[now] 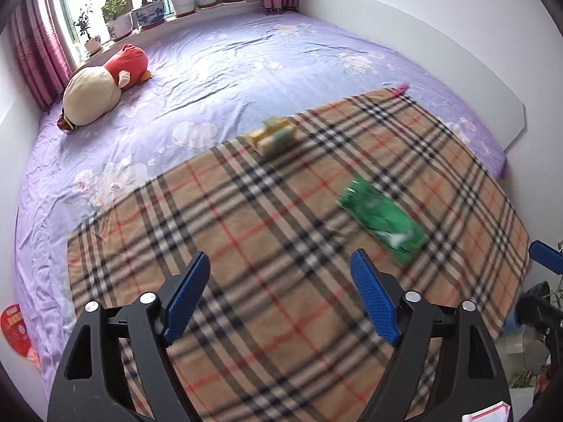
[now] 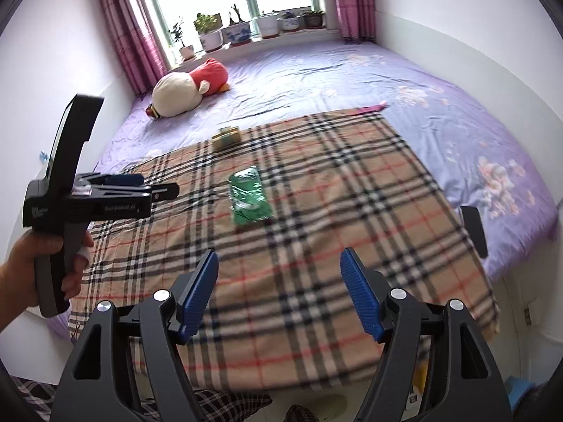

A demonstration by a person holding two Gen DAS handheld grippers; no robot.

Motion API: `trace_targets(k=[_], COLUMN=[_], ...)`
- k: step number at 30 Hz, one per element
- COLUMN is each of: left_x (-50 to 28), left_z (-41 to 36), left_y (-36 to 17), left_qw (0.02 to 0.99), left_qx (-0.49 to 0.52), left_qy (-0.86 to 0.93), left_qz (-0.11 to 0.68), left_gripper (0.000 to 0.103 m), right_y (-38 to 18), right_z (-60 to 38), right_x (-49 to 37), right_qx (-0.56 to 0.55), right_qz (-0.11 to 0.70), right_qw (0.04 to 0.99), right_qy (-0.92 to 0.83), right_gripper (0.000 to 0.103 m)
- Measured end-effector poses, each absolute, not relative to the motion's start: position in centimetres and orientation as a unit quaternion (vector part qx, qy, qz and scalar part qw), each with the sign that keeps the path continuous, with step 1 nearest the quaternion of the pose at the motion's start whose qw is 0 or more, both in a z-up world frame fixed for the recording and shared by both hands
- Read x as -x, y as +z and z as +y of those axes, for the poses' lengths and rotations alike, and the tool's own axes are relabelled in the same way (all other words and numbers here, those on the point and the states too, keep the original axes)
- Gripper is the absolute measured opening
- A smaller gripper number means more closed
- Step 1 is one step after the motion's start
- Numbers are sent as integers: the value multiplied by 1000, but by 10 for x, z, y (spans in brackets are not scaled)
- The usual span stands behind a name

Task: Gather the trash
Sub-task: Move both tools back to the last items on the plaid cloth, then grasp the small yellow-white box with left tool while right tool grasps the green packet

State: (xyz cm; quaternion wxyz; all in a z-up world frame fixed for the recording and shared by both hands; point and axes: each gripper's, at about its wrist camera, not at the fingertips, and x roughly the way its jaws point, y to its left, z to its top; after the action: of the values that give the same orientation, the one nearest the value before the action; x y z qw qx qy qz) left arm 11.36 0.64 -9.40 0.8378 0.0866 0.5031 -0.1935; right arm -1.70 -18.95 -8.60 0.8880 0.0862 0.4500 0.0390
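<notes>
A green plastic wrapper (image 1: 383, 218) lies on the plaid blanket (image 1: 246, 246), ahead and right of my left gripper (image 1: 281, 267), which is open and empty above the blanket. A yellow-green snack packet (image 1: 274, 135) lies at the blanket's far edge. In the right wrist view the green wrapper (image 2: 248, 200) lies ahead and left of my right gripper (image 2: 278, 263), also open and empty; the snack packet (image 2: 227, 136) is farther back. The left gripper (image 2: 140, 184) shows side-on at left, held by a hand. A pink scrap (image 1: 399, 89) lies at the blanket's far corner.
The blanket covers the near part of a purple bed sheet (image 1: 228, 56). A plush toy (image 1: 102, 86) lies near the window side. Potted plants (image 1: 151, 10) line the sill. A white wall (image 1: 457, 35) runs along the right. A red round item (image 1: 16, 330) sits at the bed's left edge.
</notes>
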Motion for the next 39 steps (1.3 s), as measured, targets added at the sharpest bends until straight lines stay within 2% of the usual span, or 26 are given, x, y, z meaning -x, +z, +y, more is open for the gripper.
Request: trace_targets(k=[12, 24, 26, 30, 32, 33, 35, 36, 37, 39], left_x=[-192, -234, -239, -242, -239, -237, -233, -230, -228, -227], left_z=[2, -26, -32, -44, -47, -48, -49, -49, -49, -47], left_y=[-127, -142, -142, -139, -139, -138, -137, -137, -136, -135], left_qw=[818, 805, 804, 797, 796, 795, 794, 793, 792, 789], left_qx=[-137, -161, -163, -163, -162, -161, -160, -159, -156, -143], left_qy=[-229, -270, -276, -297, -303, -308, -312, -316, -318, -325], left_qz=[510, 504, 501, 500, 498, 497, 497, 496, 496, 501], left_gripper=[83, 82, 79, 60, 53, 48, 41, 37, 33, 25], right_y=[-133, -154, -154, -154, -154, -154, -153, -152, -152, -149], right_z=[-148, -140, -141, -140, -140, -139, -137, -137, -138, -139], right_x=[-76, -98, -98, -101, -101, -100, -100, -100, -100, -97], right_qx=[-39, -15, -12, -12, -7, -6, -8, -10, -13, -22], right_qz=[500, 509, 506, 503, 500, 497, 493, 493, 493, 495], right_qw=[864, 860, 862, 864, 866, 868, 870, 870, 870, 869], right_qy=[47, 24, 16, 12, 11, 14, 18, 18, 18, 17], right_gripper=[74, 74, 74, 75, 71, 68, 49, 44, 35, 32])
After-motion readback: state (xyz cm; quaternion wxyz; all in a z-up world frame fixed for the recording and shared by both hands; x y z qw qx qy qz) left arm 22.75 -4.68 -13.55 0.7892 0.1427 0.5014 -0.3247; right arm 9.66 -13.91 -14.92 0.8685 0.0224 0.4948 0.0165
